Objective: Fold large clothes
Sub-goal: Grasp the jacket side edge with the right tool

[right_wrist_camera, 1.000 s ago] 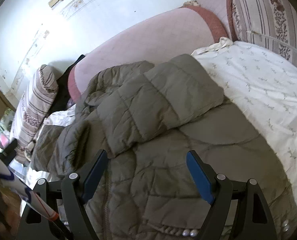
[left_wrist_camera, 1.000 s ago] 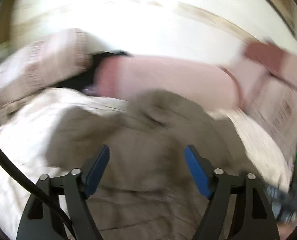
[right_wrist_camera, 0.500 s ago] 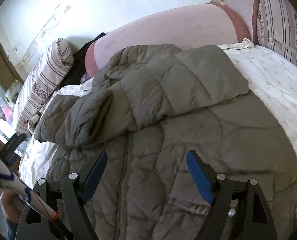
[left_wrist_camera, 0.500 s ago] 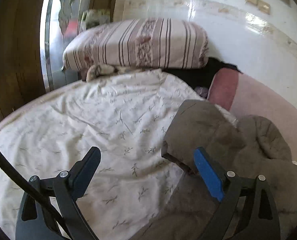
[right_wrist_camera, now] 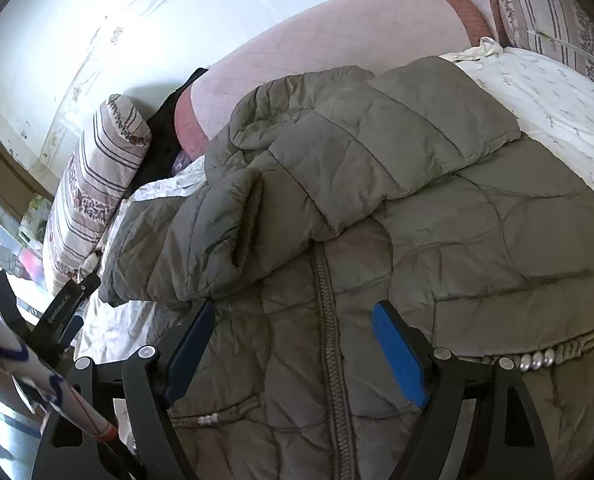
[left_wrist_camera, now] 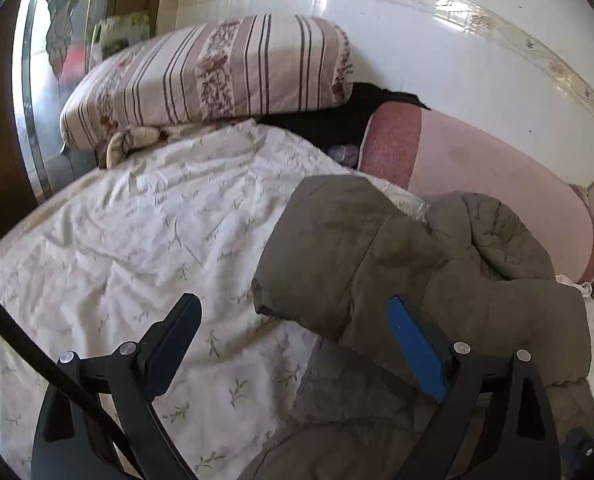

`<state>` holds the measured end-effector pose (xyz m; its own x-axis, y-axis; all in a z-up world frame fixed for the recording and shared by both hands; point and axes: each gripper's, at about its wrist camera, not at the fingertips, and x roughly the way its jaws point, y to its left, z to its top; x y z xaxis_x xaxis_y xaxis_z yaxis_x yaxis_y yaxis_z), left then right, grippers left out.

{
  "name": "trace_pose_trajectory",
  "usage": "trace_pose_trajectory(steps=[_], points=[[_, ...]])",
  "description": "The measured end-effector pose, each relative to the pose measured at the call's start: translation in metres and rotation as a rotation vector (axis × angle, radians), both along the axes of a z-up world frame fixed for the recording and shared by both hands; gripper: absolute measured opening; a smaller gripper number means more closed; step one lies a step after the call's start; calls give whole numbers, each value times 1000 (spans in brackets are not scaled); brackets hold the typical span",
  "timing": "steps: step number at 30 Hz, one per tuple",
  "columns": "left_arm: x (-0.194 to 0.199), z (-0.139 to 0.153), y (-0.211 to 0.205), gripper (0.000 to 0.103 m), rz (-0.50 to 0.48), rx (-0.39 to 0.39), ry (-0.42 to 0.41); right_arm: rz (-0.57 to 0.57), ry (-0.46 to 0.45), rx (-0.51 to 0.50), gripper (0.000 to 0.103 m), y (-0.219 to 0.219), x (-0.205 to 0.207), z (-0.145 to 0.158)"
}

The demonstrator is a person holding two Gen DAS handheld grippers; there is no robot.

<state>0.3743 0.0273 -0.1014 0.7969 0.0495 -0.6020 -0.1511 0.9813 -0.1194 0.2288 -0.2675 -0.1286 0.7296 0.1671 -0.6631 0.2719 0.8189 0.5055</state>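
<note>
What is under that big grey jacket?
The jacket lies on a white bedsheet printed with small sprigs, which shows around its edges. Whatever lies directly beneath the jacket is covered.

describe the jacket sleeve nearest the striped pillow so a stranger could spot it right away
On the bed's white floral sheet lies a grey-brown quilted jacket. Its sleeve nearest the striped pillow is folded across the chest, cuff end beside the zipper. Unlike the flatter sleeve behind it, it is bunched and overhangs the sheet.

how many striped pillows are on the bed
2. One pillow lies at the left end of the bed beside the pink headboard; the other pillow is at the right end. More may be hidden.
</note>
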Motion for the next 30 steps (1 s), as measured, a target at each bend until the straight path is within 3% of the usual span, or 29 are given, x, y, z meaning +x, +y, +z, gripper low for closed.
trace_pose_trajectory(steps=[7,11,19,24,26,28,30], points=[[-1,7,4,94,-19,23,-20,-28,21,32,86,8,6,8],[6,1,8,94,-33,-10,15,-29,25,29,86,14,12,11],[4,4,30,94,2,-40,20,-34,84,135,86,30,47,-19],[9,0,46,94,33,-63,51,-45,86,133,85,44,72,-26],[10,-1,50,94,43,-80,60,-42,97,135,76,47,83,-31],[11,-1,53,94,43,-93,63,-30,113,162,43,47,92,-38],[11,0,52,94,39,-87,60,-12,111,198,35,47,99,-43]])
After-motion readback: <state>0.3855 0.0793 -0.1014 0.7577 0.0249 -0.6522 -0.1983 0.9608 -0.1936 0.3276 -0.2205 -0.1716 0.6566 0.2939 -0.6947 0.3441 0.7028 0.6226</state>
